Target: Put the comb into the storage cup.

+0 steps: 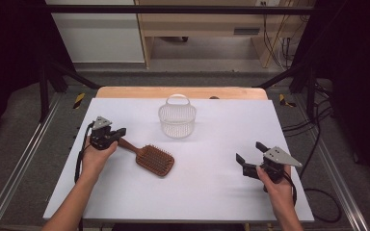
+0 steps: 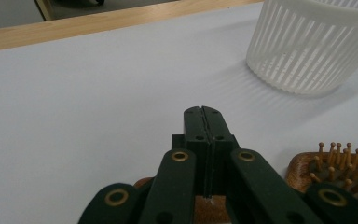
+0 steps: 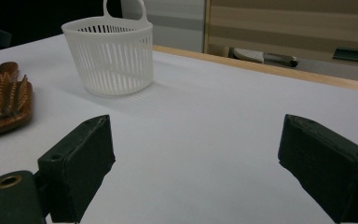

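- The right gripper (image 1: 247,153) hovers low over the near right of the white table (image 1: 231,192), its jaws wide apart with nothing between them.
- The left gripper (image 1: 120,131) has its jaws pressed together on the handle end of the wooden hairbrush (image 1: 153,159), which lies bristles up left of centre.
- The white slotted basket (image 1: 177,118) stands upright farther back.
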Available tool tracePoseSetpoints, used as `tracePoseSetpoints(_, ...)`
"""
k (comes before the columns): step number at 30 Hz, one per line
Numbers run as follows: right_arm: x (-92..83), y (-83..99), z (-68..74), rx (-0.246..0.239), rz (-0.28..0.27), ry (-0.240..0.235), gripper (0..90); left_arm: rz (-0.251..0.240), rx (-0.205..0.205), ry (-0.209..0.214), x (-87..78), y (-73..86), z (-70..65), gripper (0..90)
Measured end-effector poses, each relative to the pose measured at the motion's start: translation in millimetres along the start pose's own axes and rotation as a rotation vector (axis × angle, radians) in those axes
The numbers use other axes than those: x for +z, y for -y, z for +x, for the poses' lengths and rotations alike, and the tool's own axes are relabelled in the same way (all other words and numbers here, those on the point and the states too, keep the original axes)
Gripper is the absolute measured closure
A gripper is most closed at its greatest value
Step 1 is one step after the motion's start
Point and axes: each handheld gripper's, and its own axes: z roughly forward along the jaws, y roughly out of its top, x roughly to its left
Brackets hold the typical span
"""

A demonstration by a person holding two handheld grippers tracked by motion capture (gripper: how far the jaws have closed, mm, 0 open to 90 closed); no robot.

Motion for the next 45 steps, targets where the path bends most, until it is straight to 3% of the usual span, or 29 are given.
tracePoseSetpoints(5,2.1,0.1,2.3,-0.017,0.006,-0.001,10.1,0.04,0.036,-0.011,6.7,-4.8,-0.2,90.0)
tracePoseSetpoints(14,7.8,1.4,7.0,-0.043,0.036,-0.007,9.9,0.103,0.065,-0.007,13.1,-6.9,-0.6,90.0)
tracePoseSetpoints(20,7.8,1.1,9.9,-0.057,0.038,-0.014,9.9,0.127,0.057,-0.006,16.5,-4.8,0.6,90.0)
tracePoseSetpoints(36,8.3,1.3,10.6,-0.053,0.043,-0.015,9.9,0.172,0.084,0.01,22.3,-0.4,-2.8,90.0)
tracePoseSetpoints(38,9.0,1.5,10.6,-0.055,0.044,-0.015,9.9,0.191,0.109,0.007,23.2,1.0,-4.2,90.0)
tracePoseSetpoints(45,9.0,1.4,11.5,-0.058,0.046,-0.019,9.9,0.217,0.121,0.012,26.8,5.0,-6.1,90.0)
